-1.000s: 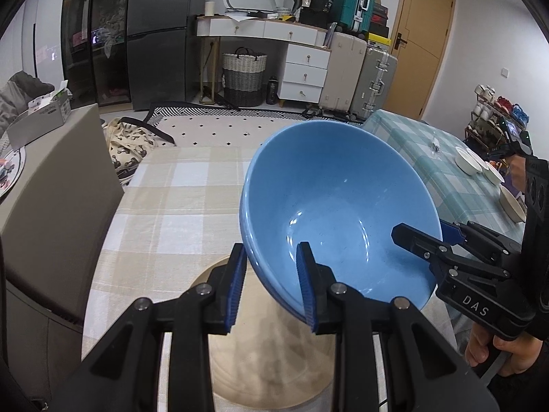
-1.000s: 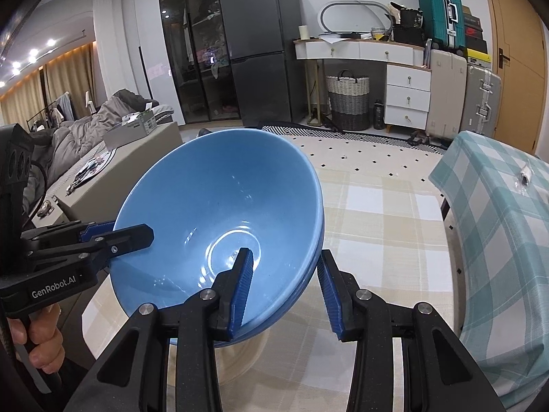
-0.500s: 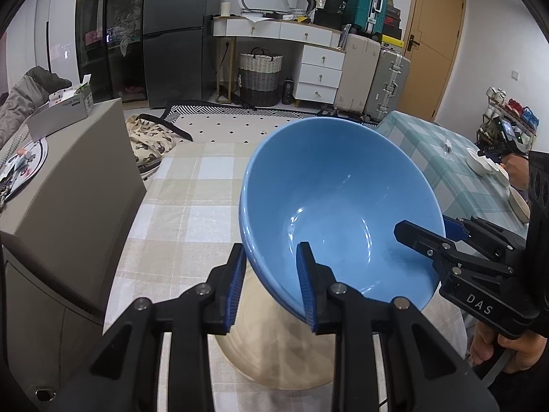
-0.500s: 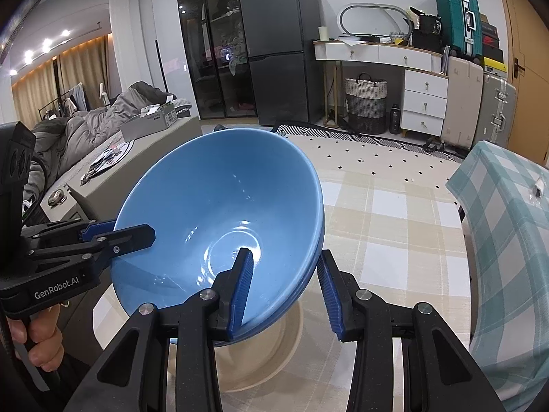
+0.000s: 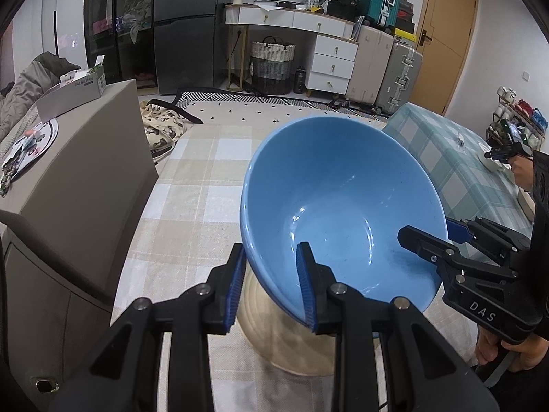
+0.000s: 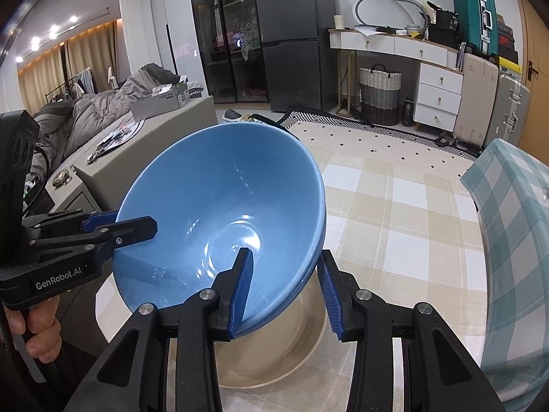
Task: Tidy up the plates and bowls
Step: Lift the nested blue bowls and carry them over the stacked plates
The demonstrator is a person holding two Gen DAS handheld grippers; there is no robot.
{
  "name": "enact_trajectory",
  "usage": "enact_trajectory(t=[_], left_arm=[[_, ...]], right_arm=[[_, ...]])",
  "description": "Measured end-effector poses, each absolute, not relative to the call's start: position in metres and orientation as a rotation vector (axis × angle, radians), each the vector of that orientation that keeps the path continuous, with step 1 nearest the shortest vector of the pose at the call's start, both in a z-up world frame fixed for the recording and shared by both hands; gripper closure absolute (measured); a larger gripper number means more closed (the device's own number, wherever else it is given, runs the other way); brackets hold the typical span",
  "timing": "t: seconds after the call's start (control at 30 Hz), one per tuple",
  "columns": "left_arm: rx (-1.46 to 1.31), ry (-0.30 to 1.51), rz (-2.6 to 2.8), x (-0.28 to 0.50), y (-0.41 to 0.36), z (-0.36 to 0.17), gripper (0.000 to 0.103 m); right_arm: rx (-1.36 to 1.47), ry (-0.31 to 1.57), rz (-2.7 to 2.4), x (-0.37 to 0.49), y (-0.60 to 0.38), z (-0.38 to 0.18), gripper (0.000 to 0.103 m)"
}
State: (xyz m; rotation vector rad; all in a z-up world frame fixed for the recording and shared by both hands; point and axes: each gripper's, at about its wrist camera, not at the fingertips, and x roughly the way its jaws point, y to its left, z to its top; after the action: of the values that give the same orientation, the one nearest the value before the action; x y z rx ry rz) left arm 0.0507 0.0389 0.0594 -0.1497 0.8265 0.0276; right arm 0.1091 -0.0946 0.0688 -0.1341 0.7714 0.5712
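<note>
Left wrist view: the blue bowl (image 5: 339,213) is being gripped at its rim by the left gripper (image 5: 271,285) at lower centre and by the right gripper (image 6: 284,288) opposite. Compared with a second ago, the beige bowl (image 5: 288,346) beneath is being shown closer, so nesting is judged to be nearing.

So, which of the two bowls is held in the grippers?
The blue bowl: the left gripper and the right gripper both clamp its rim. The beige bowl sits below it on the checked cloth.
</note>
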Motion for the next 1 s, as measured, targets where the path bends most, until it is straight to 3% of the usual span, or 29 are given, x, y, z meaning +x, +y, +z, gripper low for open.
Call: enact_trajectory(t=[1.0], left_arm=[[-0.149,0.945,0.042,0.071,0.043,0.017,0.075]], right_arm=[[-0.139,0.869,0.551,0.127,-0.083,0.037,0.064]])
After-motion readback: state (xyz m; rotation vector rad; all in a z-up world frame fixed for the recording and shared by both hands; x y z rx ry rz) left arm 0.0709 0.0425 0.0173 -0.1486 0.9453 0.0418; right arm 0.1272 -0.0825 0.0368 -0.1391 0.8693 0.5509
